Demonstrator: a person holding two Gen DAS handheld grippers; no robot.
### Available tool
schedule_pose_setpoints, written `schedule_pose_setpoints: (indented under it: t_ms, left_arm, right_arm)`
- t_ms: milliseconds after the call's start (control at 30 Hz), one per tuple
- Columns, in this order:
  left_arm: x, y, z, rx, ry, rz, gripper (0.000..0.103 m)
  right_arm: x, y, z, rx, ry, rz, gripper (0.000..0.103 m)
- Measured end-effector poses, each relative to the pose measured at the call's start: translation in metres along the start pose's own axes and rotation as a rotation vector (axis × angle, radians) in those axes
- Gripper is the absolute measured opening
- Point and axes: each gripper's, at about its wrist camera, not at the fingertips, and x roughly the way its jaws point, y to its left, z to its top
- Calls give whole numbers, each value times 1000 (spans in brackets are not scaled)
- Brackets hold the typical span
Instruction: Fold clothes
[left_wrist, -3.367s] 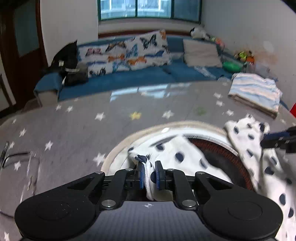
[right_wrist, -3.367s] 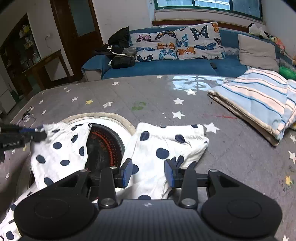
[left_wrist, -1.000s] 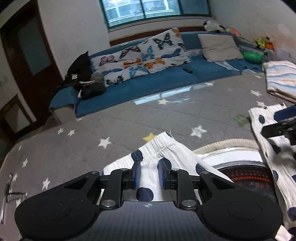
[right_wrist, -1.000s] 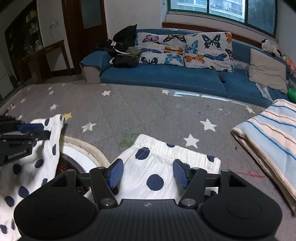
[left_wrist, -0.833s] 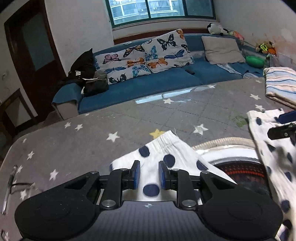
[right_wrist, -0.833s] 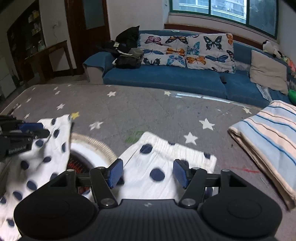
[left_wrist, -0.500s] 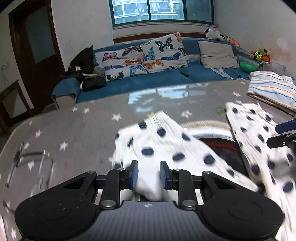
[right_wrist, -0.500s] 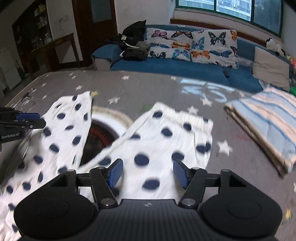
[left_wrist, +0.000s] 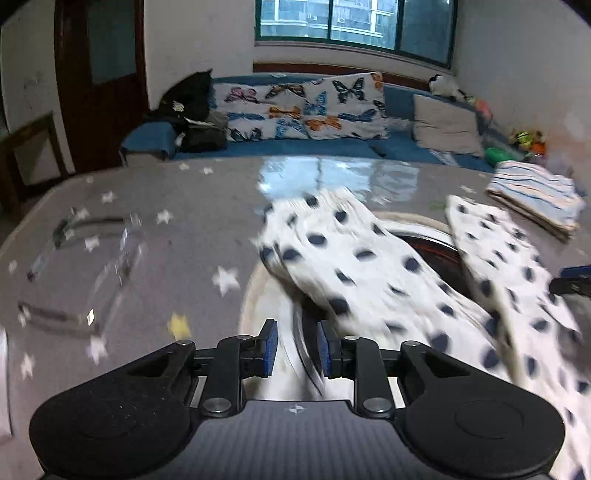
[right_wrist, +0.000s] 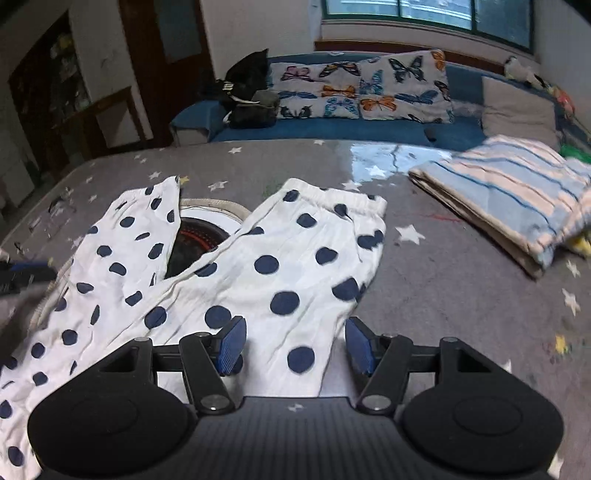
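**Polka-dot trousers spread over the grey star counter**

Mostly flat, the white polka-dot trousers (right_wrist: 258, 273) lie on the grey star-print counter (right_wrist: 461, 295), their two legs forking apart over a round heater set into the counter (right_wrist: 199, 230), whose red-ringed dark middle shows in the gap. In the right wrist view the elastic waistband sits at 12 o'clock from the right claw (right_wrist: 293, 345), and cloth runs down between its blue pads (right_wrist: 231, 345). Those pads stand wide apart and press on nothing: released.

In the left wrist view, which is blurred, the left claw (left_wrist: 294, 349) has its pads narrowly parted. A blurred edge of cloth lies in the gap, but whether the pads pinch it I cannot tell. The trousers stretch from 12 to 3 o'clock of this claw.

Toward 2 o'clock of the right claw lies a folded striped blanket (right_wrist: 517, 195). Beyond the counter, at 12 o'clock, a blue sofa (right_wrist: 332, 127) carries butterfly cushions (right_wrist: 362, 88) and a dark bag (right_wrist: 255, 107).
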Motion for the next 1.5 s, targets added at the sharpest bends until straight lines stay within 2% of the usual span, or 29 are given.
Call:
schedule_pose_setpoints:
  t_ms: [167, 233, 300, 367, 467, 500, 533, 700, 900, 1067, 1167, 1233, 1500]
  left_arm:
    - [-11, -11, -28, 36, 42, -23, 25]
    - [-13, -15, -33, 58, 35, -8, 24]
    - [-15, -20, -38, 81, 28, -7, 11]
    - [-16, -24, -41, 98, 21, -10, 3]
    - [-23, -26, -45, 98, -5, 40, 2]
    - [-26, -23, -46, 77, -9, 61, 2]
    - [-28, -19, -46, 57, -12, 83, 2]
    - [-41, 5, -56, -25, -11, 154, 1]
    - [-47, 18, -63, -57, -9, 167, 2]
    - [-48, 21, -62, -54, -12, 179, 2]
    - [-50, 21, -63, -60, -3, 173, 2]
    - [-53, 21, -64, -66, -1, 170, 7]
    - [-88, 7, -66, -58, -49, 116, 15]
  right_arm:
    - [-1, 1, -14, 24, 21, -17, 50]
    - [-4, 2, -20, 36, 17, -13, 47]
    - [-6, 6, -26, 39, 11, -18, 43]
    - [-7, 10, -29, 34, 6, -38, 38]
    - [-8, 13, -34, 23, -15, -84, 22]
    - [-9, 13, -35, 26, -20, -99, 13]
    - [-10, 11, -37, 34, -21, -110, 11]
    - [-16, 6, -41, 46, -21, -165, 10]
    - [-17, 8, -41, 74, -19, -173, 12]
    - [-18, 10, -43, 48, -16, -221, 11]
    - [-23, 5, -43, 67, -8, -213, 20]
    - [-29, 6, -45, 61, -11, -216, 24]
    - [-61, 23, -64, 27, 7, -78, 26]
